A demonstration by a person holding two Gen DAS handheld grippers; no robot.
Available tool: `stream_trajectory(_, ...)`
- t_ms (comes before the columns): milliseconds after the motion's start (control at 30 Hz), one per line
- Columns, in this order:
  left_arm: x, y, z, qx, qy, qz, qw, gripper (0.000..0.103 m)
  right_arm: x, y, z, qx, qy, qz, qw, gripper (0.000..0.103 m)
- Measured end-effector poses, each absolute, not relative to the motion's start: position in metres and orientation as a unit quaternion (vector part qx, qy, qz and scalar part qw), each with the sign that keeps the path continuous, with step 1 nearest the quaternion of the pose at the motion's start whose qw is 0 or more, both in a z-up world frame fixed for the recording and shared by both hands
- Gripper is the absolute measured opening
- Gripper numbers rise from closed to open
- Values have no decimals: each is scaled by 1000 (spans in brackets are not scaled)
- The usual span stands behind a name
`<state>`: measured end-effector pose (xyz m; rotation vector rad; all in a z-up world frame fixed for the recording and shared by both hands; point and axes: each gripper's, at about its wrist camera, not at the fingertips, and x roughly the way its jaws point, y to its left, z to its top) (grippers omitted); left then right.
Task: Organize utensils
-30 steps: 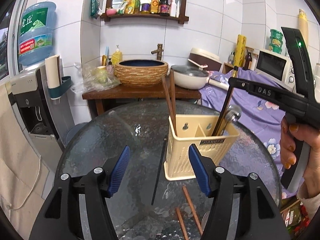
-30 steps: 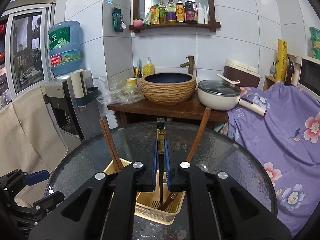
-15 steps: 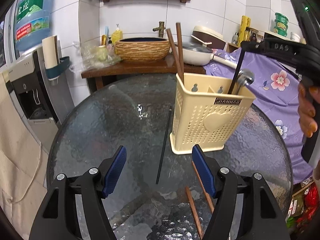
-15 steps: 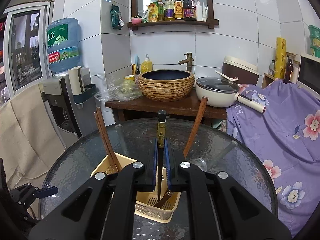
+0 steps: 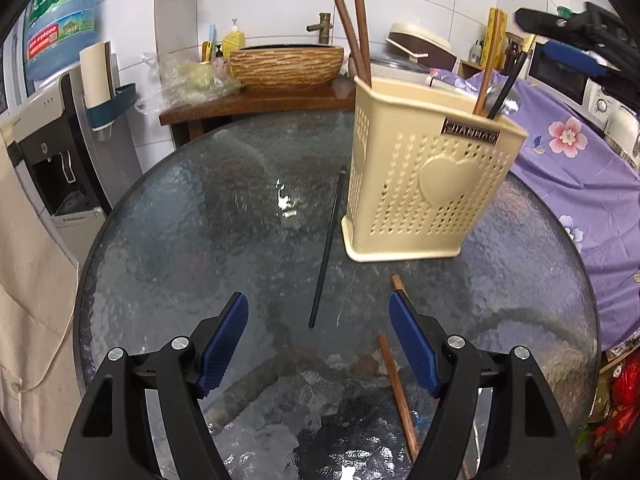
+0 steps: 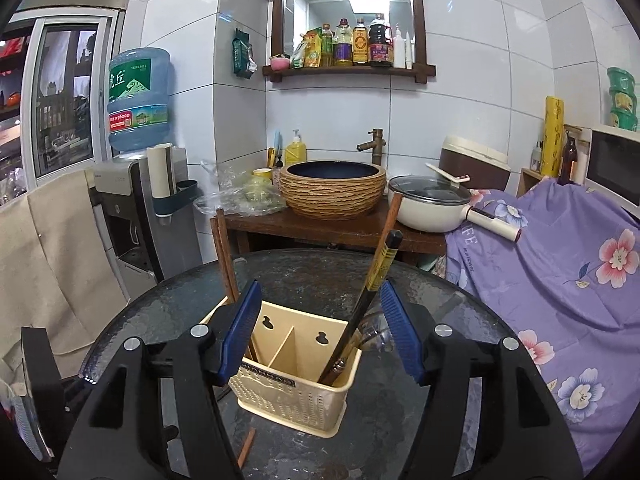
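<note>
A cream perforated utensil holder [image 5: 428, 184] stands on the round glass table [image 5: 200, 220]; it also shows in the right wrist view [image 6: 296, 388]. It holds two brown chopsticks [image 5: 356, 28] on the left, and a brown chopstick, a black chopstick [image 6: 372, 280] and a spoon on the right. A black chopstick [image 5: 327, 252] and two brown chopsticks [image 5: 396, 388] lie on the glass. My left gripper [image 5: 318, 344] is open, low over the table, around the near end of the black chopstick. My right gripper [image 6: 320, 328] is open and empty above the holder.
A wooden stand with a woven basin [image 6: 332, 188] and a white pan [image 6: 432, 204] is behind the table. A water dispenser [image 6: 136, 184] stands at left. A purple floral cloth [image 6: 560, 264] covers furniture at right.
My right gripper has opened and let go of the black chopstick, which now leans in the holder's right compartment. My left gripper has dropped lower and nearer to the black chopstick on the glass.
</note>
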<state>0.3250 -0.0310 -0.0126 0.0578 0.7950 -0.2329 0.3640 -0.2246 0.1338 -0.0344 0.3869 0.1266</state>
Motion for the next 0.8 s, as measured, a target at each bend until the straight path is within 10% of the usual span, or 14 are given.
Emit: stream_trajectory(800, 338, -32, -68, 37, 422, -106, 900, 31, 299, -198, 79, -67, 200, 80, 974, 63)
